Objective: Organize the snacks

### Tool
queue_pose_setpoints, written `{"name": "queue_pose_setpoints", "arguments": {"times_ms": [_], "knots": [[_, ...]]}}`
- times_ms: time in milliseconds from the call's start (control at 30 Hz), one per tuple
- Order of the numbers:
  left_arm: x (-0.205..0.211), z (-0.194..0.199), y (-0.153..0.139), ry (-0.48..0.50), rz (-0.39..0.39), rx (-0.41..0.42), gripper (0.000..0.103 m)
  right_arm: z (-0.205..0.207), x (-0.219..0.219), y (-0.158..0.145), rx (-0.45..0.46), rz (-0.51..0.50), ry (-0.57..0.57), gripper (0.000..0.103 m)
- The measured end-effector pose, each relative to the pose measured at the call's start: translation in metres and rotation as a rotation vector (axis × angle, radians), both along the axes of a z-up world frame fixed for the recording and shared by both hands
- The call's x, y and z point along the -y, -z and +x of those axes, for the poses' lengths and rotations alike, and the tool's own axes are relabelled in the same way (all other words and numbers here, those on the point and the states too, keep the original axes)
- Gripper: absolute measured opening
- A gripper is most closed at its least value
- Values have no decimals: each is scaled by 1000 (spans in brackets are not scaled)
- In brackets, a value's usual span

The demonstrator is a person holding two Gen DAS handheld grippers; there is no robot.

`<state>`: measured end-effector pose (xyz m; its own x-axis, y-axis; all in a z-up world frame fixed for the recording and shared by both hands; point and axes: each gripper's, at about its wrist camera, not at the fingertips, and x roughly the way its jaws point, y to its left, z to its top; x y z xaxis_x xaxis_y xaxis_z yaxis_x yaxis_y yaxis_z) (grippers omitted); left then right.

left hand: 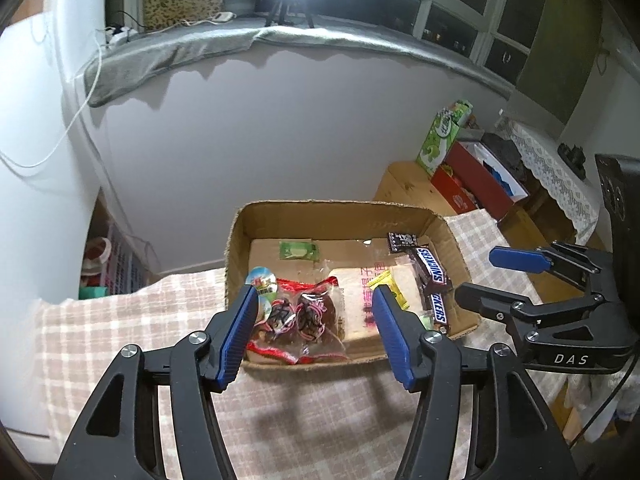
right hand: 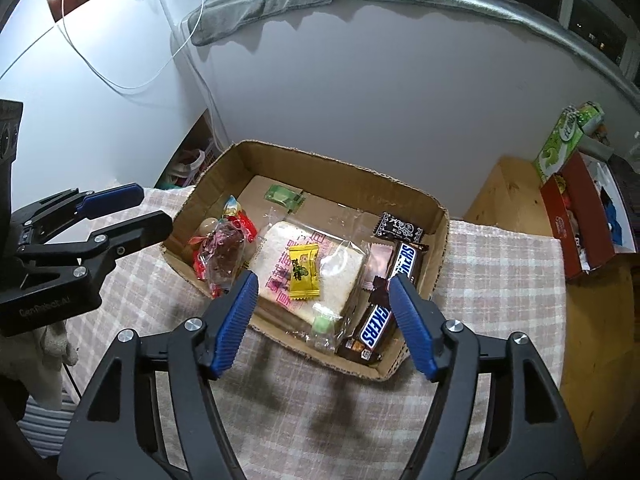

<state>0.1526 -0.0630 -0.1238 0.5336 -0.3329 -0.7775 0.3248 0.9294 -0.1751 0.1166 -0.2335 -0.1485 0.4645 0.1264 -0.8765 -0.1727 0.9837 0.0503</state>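
An open cardboard box sits on a checked tablecloth. In it lie a white bread packet with a yellow candy on top and two Snickers bars. It also holds a red-edged bag of dark fruit, a green packet and a small black packet. My left gripper hangs open over the fruit bag, its pads apart from it. My right gripper stands open above the bread packet and grips nothing.
The checked cloth covers the table around the box. A wooden bench at the right carries a red box and a green carton. A white wall rises close behind the box, with a grey blanket on the sill above.
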Motion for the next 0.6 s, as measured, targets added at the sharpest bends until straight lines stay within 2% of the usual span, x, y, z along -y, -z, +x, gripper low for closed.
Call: {"name": "queue_pose_setpoints", "arguments": {"times_ms": [533,600], "knots": [[-20,-54,-39,-100,-39,74,59,-54,-17,-51,141,-75,85,72],[-20,-59,-43,-105,-35,86,59,-60,-19,-57,154,-86,98,76]]}}
